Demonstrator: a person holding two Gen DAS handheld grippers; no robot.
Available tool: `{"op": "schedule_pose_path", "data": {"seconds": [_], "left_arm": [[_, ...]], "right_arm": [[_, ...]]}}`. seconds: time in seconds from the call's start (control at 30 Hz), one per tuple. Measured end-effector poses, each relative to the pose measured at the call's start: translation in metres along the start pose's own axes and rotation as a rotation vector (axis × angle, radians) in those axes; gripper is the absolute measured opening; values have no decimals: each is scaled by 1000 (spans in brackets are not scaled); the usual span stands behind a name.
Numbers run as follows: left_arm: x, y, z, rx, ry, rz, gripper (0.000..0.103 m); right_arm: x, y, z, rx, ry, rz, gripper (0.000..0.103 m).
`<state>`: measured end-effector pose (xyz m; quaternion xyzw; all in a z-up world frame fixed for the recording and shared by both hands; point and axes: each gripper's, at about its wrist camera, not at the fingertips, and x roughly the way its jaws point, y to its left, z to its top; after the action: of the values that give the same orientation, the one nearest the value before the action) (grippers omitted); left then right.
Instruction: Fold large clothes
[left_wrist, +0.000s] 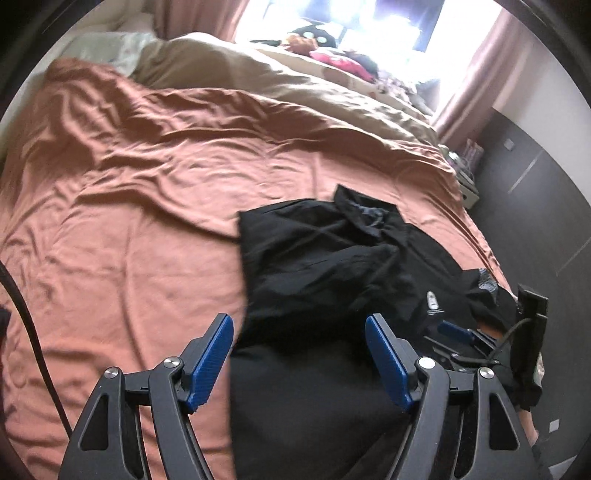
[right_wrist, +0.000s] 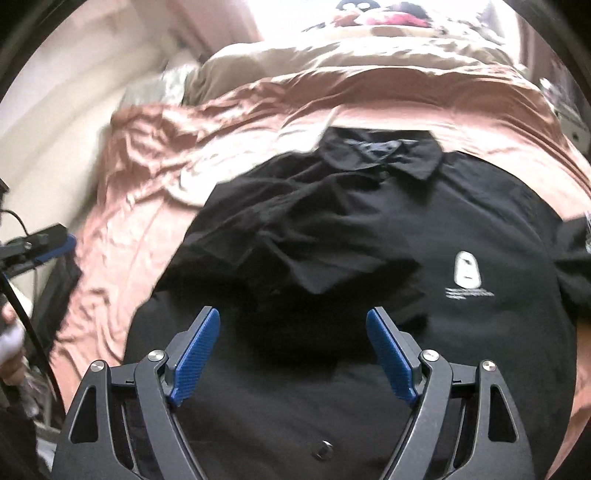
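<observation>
On the rust-coloured bedsheet (left_wrist: 147, 206) lies a black collared jacket (right_wrist: 369, 229), spread front-up with one sleeve folded across its chest — collar toward a beige duvet (left_wrist: 295, 85) and plush toys (left_wrist: 317, 37) by the bright window. Both the left gripper (left_wrist: 299, 332) and right gripper (right_wrist: 293, 325) hang over the jacket, fingers wide apart, holding nothing. A black cable (left_wrist: 33, 343) crosses the sheet's left edge.

Black shirt (right_wrist: 369, 229), seemingly rust-orange sheet (left_wrist: 147, 184)

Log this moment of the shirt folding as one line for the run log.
left gripper: open, empty | right gripper: open, empty | black shirt: on bed, one sleeve folded in
</observation>
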<state>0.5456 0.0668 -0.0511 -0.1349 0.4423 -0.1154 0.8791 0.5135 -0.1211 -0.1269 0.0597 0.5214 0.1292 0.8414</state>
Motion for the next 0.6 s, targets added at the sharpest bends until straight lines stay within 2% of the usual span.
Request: {"op": "schedule_pose_path", "data": {"seconds": [0.1, 0.17, 0.23, 0.3, 0.33, 0.4, 0.47, 0.6], "left_arm": [[-3, 26, -12, -40, 6, 8, 75], [-3, 39, -19, -58, 16, 14, 75], [-4, 49, -25, -71, 24, 17, 75], [-5, 56, -29, -76, 27, 21, 75], [-4, 59, -32, -78, 29, 28, 75], [-3, 63, -33, -84, 34, 26, 75], [1, 65, -35, -95, 39, 19, 75], [4, 58, -36, -89, 40, 4, 75]], "right_arm": [[27, 21, 2, -76, 52, -58, 81], [45, 30, 3, -117, 76, -127, 81], [59, 33, 2, -123, 78, -216, 81], [69, 25, 0, -89, 95, -236, 79], [71, 22, 0, -72, 96, -229, 72], [70, 22, 2, -65, 98, -193, 39], [60, 21, 6, -63, 77, -163, 30], [22, 9, 20, -41, -11, -151, 27]]}}
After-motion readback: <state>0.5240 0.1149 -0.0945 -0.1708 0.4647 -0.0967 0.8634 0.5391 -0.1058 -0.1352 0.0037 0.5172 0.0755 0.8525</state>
